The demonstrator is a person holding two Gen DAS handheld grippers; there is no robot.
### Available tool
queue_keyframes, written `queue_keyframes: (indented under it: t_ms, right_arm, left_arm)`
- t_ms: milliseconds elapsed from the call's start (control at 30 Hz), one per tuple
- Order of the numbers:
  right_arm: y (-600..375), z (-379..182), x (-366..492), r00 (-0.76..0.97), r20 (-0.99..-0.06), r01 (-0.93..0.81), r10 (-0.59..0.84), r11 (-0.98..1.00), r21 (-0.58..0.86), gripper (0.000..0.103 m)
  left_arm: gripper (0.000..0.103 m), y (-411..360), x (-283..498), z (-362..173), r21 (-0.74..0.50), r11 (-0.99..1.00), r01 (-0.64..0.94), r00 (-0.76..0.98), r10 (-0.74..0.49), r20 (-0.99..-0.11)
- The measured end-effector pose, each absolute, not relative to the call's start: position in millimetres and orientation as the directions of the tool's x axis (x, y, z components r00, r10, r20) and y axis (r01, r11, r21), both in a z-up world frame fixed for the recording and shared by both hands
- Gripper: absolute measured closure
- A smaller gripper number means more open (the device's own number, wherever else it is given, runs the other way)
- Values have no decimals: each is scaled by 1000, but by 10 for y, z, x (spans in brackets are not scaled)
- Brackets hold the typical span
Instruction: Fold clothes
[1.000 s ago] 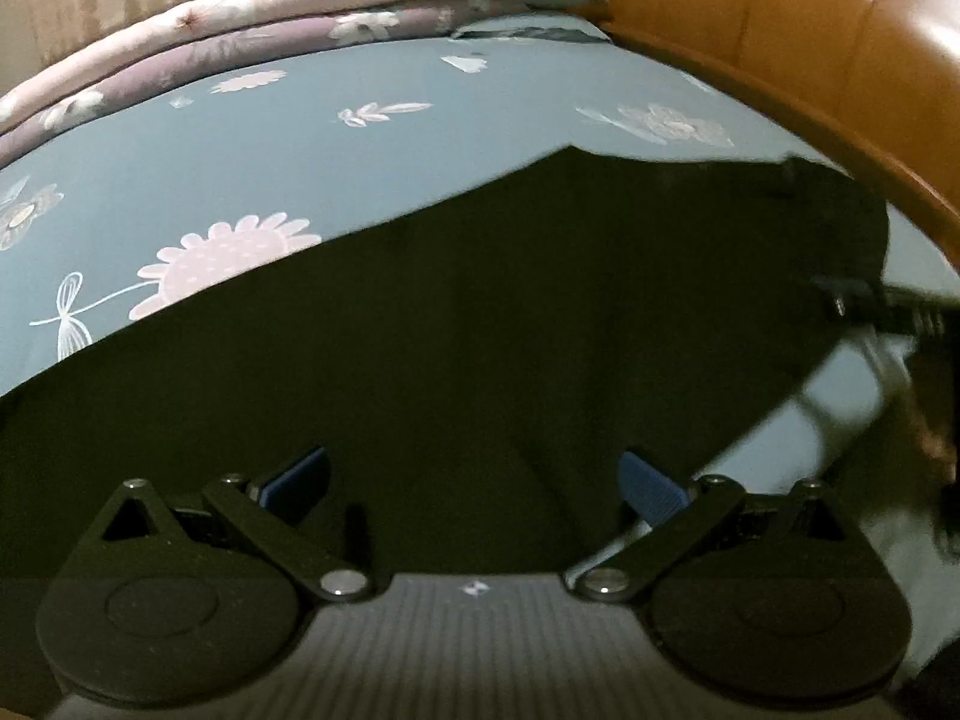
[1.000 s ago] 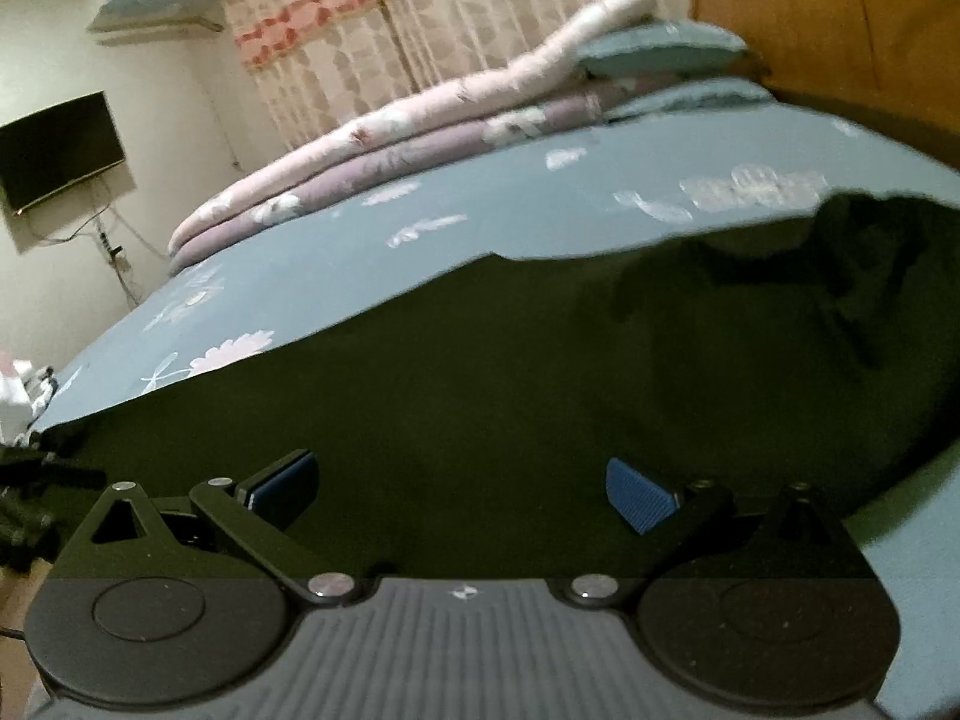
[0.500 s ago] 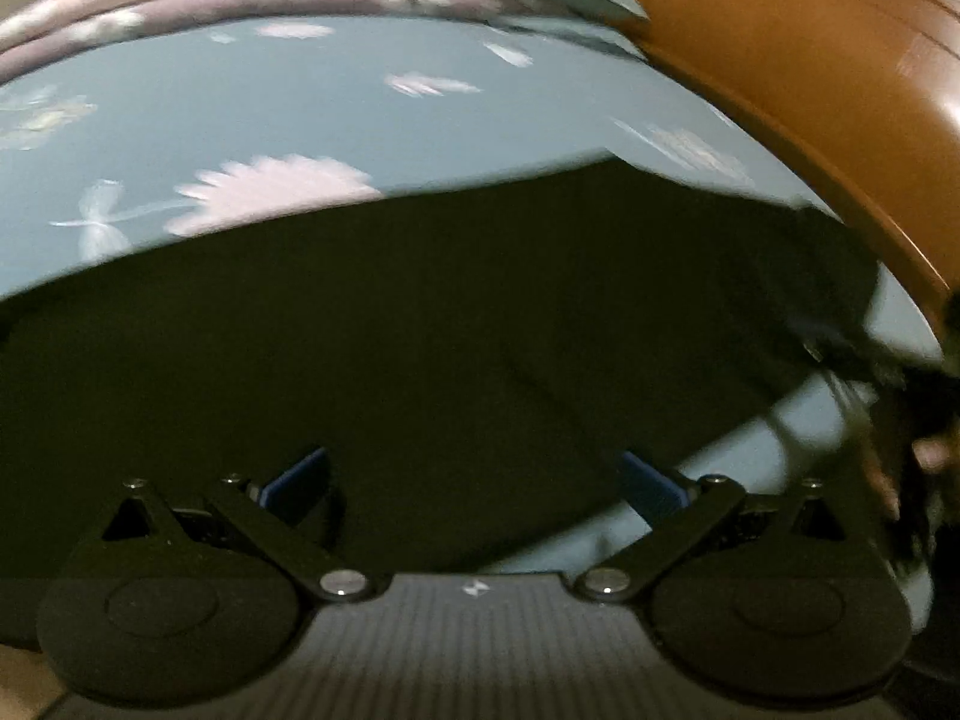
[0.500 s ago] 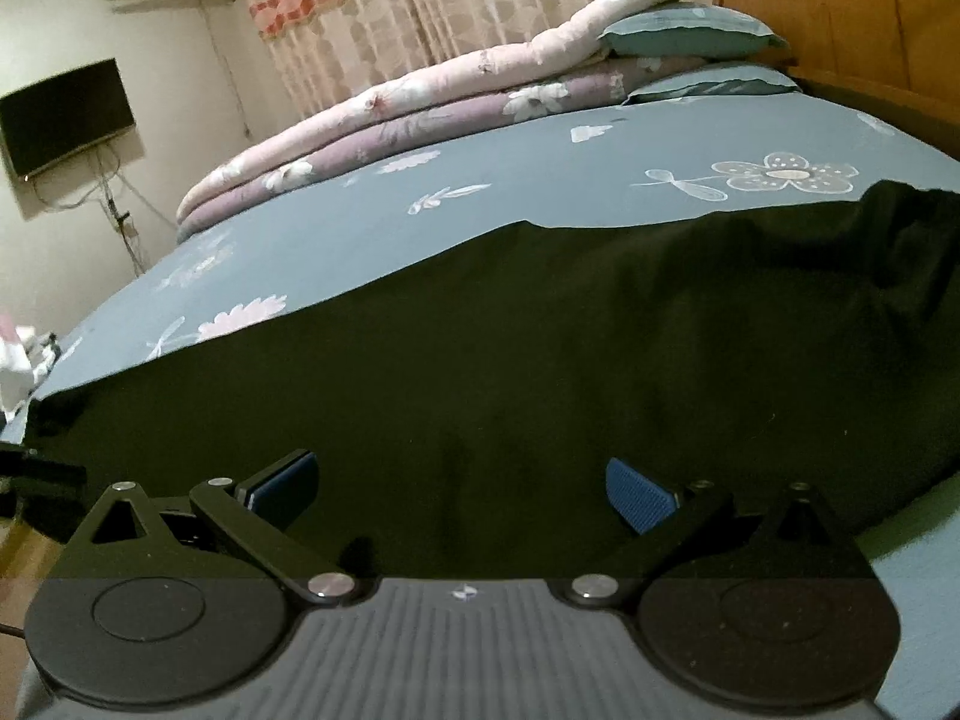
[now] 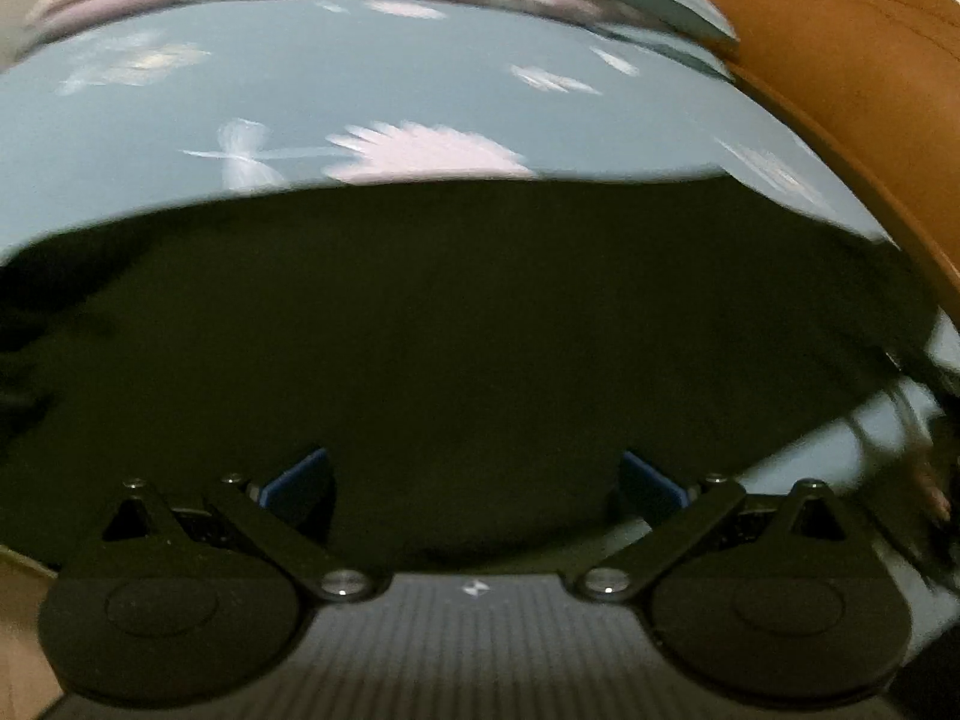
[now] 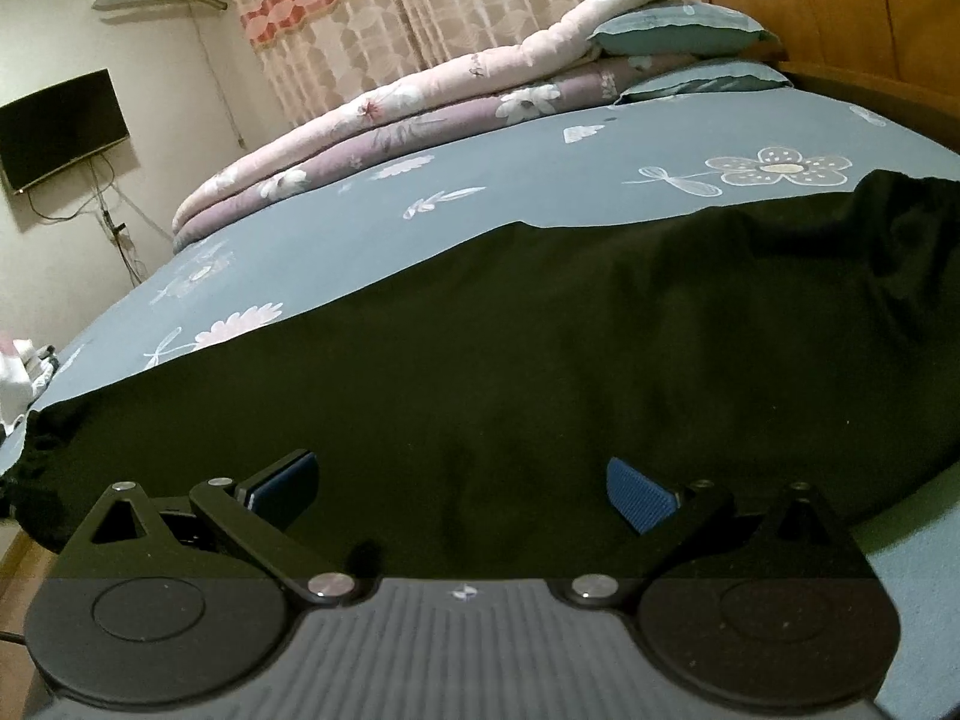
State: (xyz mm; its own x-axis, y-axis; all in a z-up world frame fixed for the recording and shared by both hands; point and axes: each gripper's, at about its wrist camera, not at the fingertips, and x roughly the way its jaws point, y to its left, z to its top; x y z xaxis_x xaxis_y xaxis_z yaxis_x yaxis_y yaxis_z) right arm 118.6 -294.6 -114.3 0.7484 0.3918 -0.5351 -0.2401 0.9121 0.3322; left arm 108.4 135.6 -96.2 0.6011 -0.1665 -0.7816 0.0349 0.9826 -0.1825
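A large black garment (image 5: 468, 324) lies spread flat on the blue flowered bedsheet (image 5: 360, 78), and it fills the middle of both wrist views. My left gripper (image 5: 474, 477) hovers low over its near edge, open, with nothing between the blue pads. In the right wrist view the same black garment (image 6: 540, 348) stretches from the bed's left edge to the right. My right gripper (image 6: 462, 489) is open above the cloth's near part, its blue pads wide apart. The left view is blurred by motion.
Rolled pink and purple quilts (image 6: 420, 108) and blue pillows (image 6: 678, 36) lie at the far side of the bed. A brown wooden headboard (image 5: 852, 96) runs along the right. A wall TV (image 6: 60, 126) and curtains (image 6: 372, 30) stand beyond. A hand (image 5: 930, 480) shows at far right.
The left gripper has swung leftward and lower over the black garment, so the headboard fills more of its view. The right gripper has shifted slightly. Both have stayed open.
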Motion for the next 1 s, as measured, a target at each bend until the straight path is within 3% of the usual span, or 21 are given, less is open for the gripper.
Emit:
queue_keyframes:
  t_ms: [167, 500, 733, 1000]
  right_arm:
    - [-2933, -1142, 1170, 751, -536, -235, 385, 915, 328, 0]
    - [-2887, -1152, 1173, 754, -547, -234, 365, 926, 295, 0]
    - [-2924, -1157, 1191, 758, -536, -215, 372, 918, 333, 0]
    - [-2839, -1163, 1195, 762, -551, -209, 340, 935, 288, 0]
  left_arm:
    - [1, 1702, 1087, -1088, -205, 977, -66, 597, -126, -792]
    - [1, 2085, 1013, -885, -254, 964, -74, 666, -142, -732]
    - [1, 2787, 1588, -795, -437, 890, -129, 727, -215, -652]
    - [1, 3202, 1732, -1084, -454, 857, -242, 706, -166, -689]
